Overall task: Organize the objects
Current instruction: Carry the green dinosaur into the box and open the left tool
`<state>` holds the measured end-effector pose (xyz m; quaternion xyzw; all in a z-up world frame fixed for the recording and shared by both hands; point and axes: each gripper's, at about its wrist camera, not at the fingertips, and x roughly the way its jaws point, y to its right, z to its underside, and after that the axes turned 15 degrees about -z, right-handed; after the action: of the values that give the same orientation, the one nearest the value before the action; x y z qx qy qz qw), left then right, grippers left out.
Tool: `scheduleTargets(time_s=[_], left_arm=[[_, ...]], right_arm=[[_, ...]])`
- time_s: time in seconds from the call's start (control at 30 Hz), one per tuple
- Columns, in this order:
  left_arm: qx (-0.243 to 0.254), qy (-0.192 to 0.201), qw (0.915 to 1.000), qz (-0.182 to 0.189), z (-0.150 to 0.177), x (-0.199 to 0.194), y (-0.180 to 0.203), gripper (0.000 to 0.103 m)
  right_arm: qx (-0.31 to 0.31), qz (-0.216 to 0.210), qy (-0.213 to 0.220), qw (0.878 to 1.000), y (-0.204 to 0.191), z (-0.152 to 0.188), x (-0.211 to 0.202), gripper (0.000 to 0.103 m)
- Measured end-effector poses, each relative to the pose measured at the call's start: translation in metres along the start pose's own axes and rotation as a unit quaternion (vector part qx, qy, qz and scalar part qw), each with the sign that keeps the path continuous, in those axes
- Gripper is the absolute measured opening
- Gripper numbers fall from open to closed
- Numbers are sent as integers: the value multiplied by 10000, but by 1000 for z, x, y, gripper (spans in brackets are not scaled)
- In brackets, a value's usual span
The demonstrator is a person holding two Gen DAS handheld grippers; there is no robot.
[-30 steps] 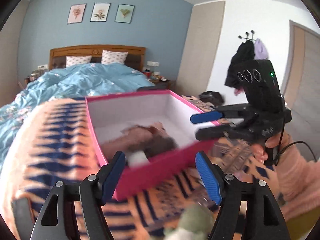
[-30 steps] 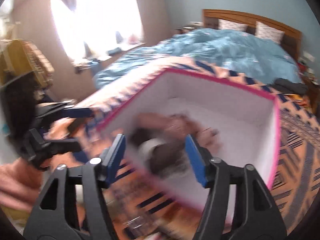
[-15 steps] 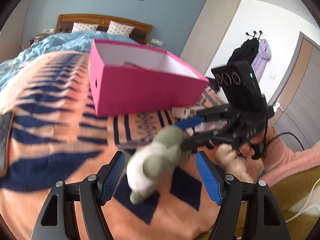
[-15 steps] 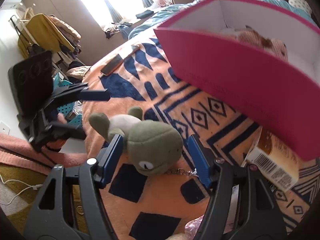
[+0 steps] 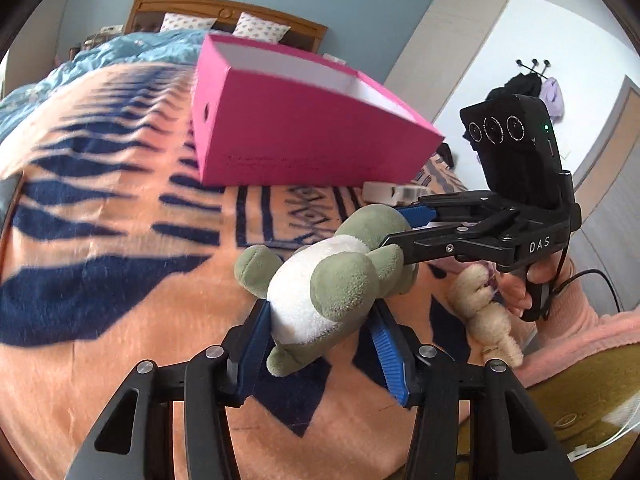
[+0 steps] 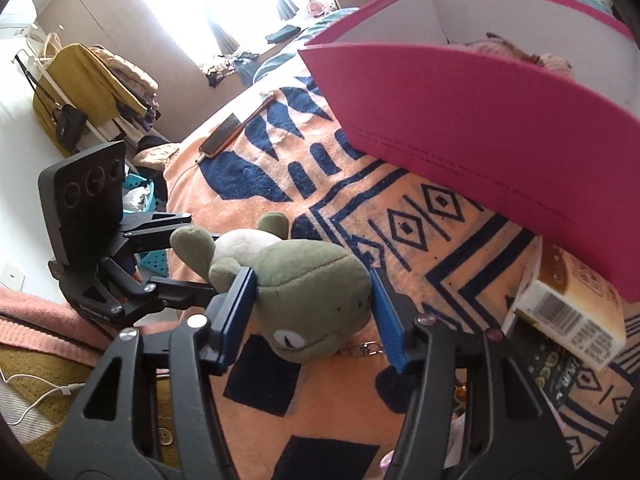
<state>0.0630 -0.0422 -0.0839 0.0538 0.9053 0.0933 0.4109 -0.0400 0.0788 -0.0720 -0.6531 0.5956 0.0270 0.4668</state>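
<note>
A green and white plush turtle [image 5: 332, 284] lies on the orange and navy blanket between both grippers. My left gripper [image 5: 320, 344] has its blue pads closed against the turtle's white belly. My right gripper [image 6: 312, 316] has its pads pressed on the turtle's green head [image 6: 312, 300]; it also shows in the left wrist view [image 5: 404, 232], coming from the right. The pink box [image 5: 304, 136] with a white inside stands behind, with a brownish plush [image 6: 520, 52] inside it.
A beige plush [image 5: 484, 316] lies right of the turtle. A small printed carton [image 6: 568, 308] lies by the box's corner. A phone [image 6: 222, 136] on a cable lies on the blanket at the left. Blue duvet [image 5: 120, 52] and headboard lie behind.
Both grippers came down from over the pink box to the turtle. Their pads have closed in from a wide gap onto it, and the turtle has risen slightly.
</note>
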Motion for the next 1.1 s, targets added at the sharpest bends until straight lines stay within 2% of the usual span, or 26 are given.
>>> scheduleTargets(time_s=[0.17, 0.33, 0.63, 0.83, 1.1], left_arm=[[351, 383, 9987, 5, -27, -16, 13, 51], [709, 882, 9936, -14, -63, -35, 27, 51], [1042, 1462, 9833, -301, -145, -39, 33, 51], [1084, 1433, 9813, -695, -191, -12, 30, 51], [951, 1145, 9852, -853, -228, 29, 12, 51]], right_arm=[[-155, 166, 365, 9991, -14, -7, -26, 59], [-435, 433, 855, 9944, -29, -24, -61, 59], [-922, 932, 1495, 9800, -32, -84, -106, 59], [-925, 1200, 1604, 9754, -2, -126, -113, 59], [-661, 1322, 1531, 9771, 41, -163, -104, 59]])
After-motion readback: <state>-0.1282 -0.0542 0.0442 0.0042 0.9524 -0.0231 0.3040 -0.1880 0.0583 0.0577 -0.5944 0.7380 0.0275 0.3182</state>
